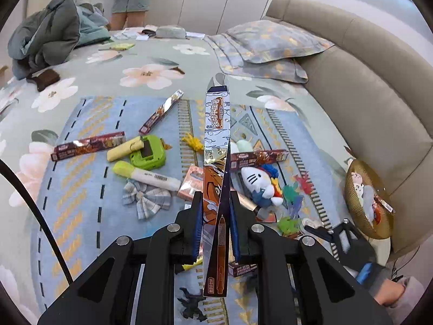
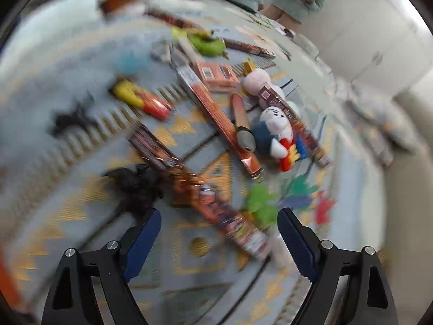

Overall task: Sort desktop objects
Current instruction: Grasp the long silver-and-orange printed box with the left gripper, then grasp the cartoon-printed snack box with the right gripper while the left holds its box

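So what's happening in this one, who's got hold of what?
A person is sorting clutter spread over a blue patterned mat on a bed. The left gripper is shut on a long, shiny foil pen box, lifted clear of the pile. The right gripper is open and empty, over another long foil box on the mat; that view is blurred. A gold mesh basket sits at the mat's right edge.

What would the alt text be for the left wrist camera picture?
The left gripper is shut on a long shiny pen box, raised over a blue patterned mat strewn with similar boxes, a green gadget and a plush toy.
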Motion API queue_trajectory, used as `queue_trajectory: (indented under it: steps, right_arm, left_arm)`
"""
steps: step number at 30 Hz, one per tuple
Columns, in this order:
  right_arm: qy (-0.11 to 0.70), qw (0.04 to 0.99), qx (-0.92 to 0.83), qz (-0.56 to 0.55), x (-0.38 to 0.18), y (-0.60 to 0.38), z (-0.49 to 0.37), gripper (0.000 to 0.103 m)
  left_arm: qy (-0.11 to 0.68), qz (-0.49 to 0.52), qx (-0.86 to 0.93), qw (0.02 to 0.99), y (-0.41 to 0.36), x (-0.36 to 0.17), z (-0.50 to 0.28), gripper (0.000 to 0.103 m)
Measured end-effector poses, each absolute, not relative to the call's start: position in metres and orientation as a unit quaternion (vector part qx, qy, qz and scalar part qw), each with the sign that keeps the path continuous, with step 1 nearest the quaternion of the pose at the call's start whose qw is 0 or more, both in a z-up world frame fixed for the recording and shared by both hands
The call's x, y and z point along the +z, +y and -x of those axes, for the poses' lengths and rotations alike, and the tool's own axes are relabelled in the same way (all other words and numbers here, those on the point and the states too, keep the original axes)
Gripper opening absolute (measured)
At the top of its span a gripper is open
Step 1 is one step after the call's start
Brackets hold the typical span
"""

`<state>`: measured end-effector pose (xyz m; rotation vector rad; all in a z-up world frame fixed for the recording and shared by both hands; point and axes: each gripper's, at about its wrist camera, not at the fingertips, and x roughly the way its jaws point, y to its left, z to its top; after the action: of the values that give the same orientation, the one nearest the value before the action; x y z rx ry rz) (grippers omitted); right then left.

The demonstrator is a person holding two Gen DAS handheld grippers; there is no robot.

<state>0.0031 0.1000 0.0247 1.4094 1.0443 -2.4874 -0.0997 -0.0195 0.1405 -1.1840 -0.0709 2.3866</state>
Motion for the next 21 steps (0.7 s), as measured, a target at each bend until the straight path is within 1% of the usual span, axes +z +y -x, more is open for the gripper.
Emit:
queue_trajectory:
  steps: [2, 5, 8, 10, 11, 12, 13, 14, 15, 18, 21]
  right_arm:
    - [0.325, 0.063, -0.817, -0.471, 0.022, 0.104, 0.002, 0.074]
    - [0.297, 0.073, -0.82, -0.483, 0.025, 0.109, 0.012, 0.073]
    - [0.249, 0.084, -0.824, -0.502, 0.026, 0.118, 0.021, 0.072]
    - [0.218, 0.086, -0.831, -0.505, 0.031, 0.123, 0.02, 0.051]
    - [0.209, 0.079, -0.831, -0.509, 0.032, 0.123, 0.02, 0.028]
    - [0.187, 0.075, -0.833, -0.516, 0.037, 0.123, 0.019, 0.023]
    - [0.143, 0.081, -0.841, -0.515, 0.047, 0.126, 0.016, 0.021]
    - [0.113, 0.078, -0.848, -0.512, 0.055, 0.127, 0.012, 0.017]
    - [0.074, 0.071, -0.854, -0.51, 0.063, 0.132, 0.008, 0.017]
    - [-0.079, 0.055, -0.861, -0.499, 0.086, 0.158, -0.02, 0.017]
    - [-0.182, 0.025, -0.848, -0.496, 0.083, 0.183, -0.047, 0.017]
  left_arm:
    - [-0.015, 0.421, 0.875, 0.237, -0.019, 0.143, 0.098, 0.015]
    - [-0.01, 0.415, 0.876, 0.244, -0.019, 0.143, 0.096, 0.015]
    - [-0.022, 0.42, 0.872, 0.251, -0.022, 0.143, 0.099, 0.015]
    - [-0.034, 0.422, 0.87, 0.253, -0.026, 0.142, 0.101, 0.015]
    - [-0.038, 0.421, 0.87, 0.254, -0.029, 0.142, 0.101, 0.015]
    - [-0.04, 0.421, 0.87, 0.253, -0.031, 0.142, 0.102, 0.015]
    - [-0.041, 0.42, 0.871, 0.252, -0.032, 0.141, 0.102, 0.015]
    - [-0.044, 0.42, 0.871, 0.25, -0.035, 0.14, 0.102, 0.015]
    - [-0.049, 0.422, 0.871, 0.249, -0.037, 0.14, 0.102, 0.015]
    - [-0.072, 0.433, 0.861, 0.256, -0.044, 0.138, 0.103, 0.015]
    - [-0.068, 0.421, 0.863, 0.27, -0.047, 0.139, 0.098, 0.015]
